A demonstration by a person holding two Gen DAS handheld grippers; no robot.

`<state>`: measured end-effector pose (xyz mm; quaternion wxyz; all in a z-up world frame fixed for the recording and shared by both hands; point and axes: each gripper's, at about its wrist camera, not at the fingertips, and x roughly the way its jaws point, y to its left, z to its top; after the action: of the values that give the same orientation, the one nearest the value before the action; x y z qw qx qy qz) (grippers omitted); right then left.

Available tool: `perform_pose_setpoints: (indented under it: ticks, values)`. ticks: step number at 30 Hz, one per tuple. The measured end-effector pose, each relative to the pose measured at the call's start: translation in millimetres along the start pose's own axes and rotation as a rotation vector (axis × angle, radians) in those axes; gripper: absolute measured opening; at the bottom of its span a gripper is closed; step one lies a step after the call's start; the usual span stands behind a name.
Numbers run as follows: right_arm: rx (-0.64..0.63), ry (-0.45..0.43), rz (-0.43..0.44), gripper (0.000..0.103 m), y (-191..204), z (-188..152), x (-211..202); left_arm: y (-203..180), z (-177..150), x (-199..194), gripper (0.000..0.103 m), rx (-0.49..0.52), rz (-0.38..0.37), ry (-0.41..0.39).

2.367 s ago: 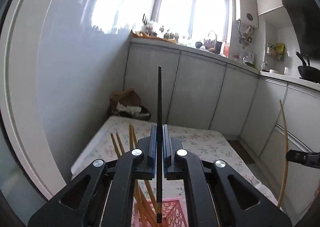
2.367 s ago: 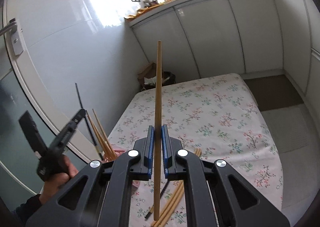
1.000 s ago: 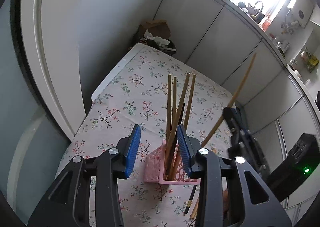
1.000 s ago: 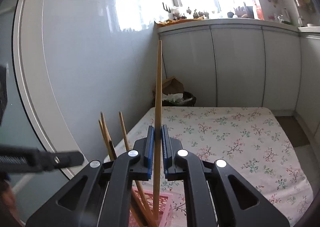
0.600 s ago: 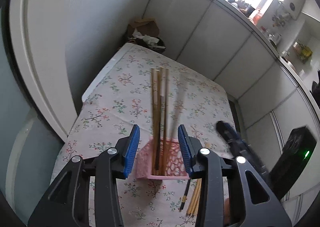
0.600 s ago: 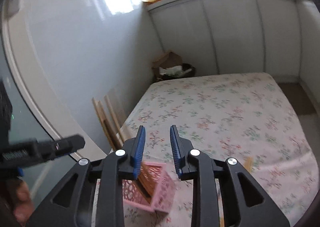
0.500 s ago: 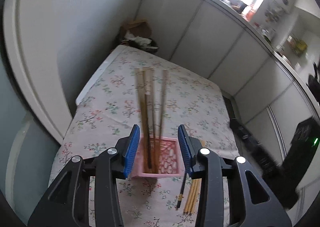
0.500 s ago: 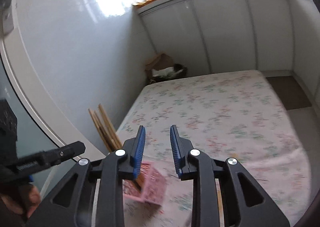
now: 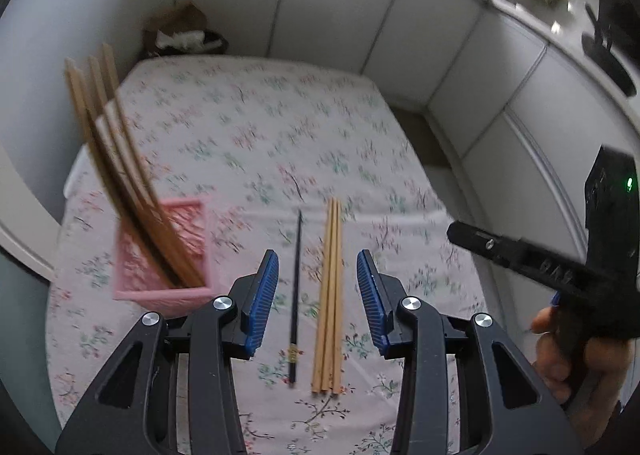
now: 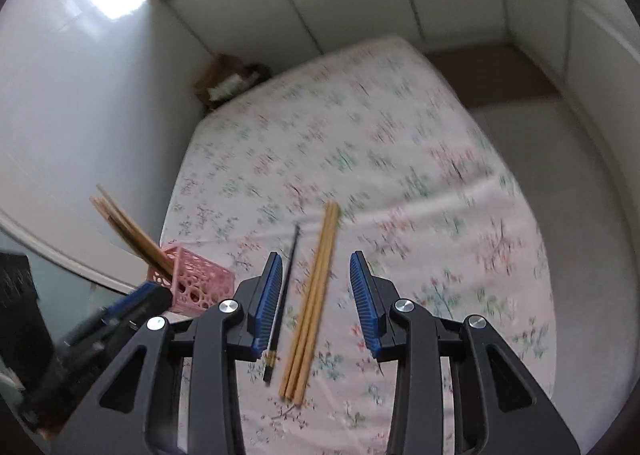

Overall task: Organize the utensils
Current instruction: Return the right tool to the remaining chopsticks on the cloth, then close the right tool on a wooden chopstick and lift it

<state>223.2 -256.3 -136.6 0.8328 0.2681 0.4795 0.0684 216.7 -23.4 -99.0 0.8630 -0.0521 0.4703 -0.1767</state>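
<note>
Left gripper (image 9: 318, 297) hovering spread wide and empty above the wooden chopsticks (image 9: 330, 295), right gripper (image 10: 314, 299) likewise gaping, black chopstick (image 9: 296, 295) lying just left of them, pink basket (image 9: 160, 289) standing farther left, holding leaning chopsticks, floral tablecloth (image 9: 260, 127) lying beneath.

Holder (image 9: 164, 251): pink lattice. Loose chopsticks (image 9: 330, 295): tan wood. Single chopstick (image 9: 296, 295): black. Desk cloth (image 9: 280, 127): white, floral print. Fingers (image 9: 262, 295): blue ribbed pads.

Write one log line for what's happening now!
left gripper: open | right gripper: open | pink basket: holds chopsticks | loose chopsticks: on tablecloth
</note>
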Motion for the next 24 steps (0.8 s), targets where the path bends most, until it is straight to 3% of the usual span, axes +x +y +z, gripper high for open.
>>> perform_pose_setpoints:
  ticks: [5,8,19,24]
  values:
    - [0.067,0.068,-0.036,0.037,-16.8,-2.7,15.2,-10.0,-5.5,35.1,0.038,0.026,0.036,0.060]
    - [0.102,0.093,-0.021,0.037,-24.6,-0.5,23.4,-12.3,-9.6,58.5,0.033,0.041,0.077,0.101]
    - [0.171,0.067,0.012,0.037,-36.7,2.7,14.6,-13.3,-6.5,119.7,0.033,0.127,0.202,0.182]
    - [0.180,0.076,0.025,0.037,-39.2,3.0,15.7,-10.9,-9.4,138.0,0.027,0.150,0.247,0.216]
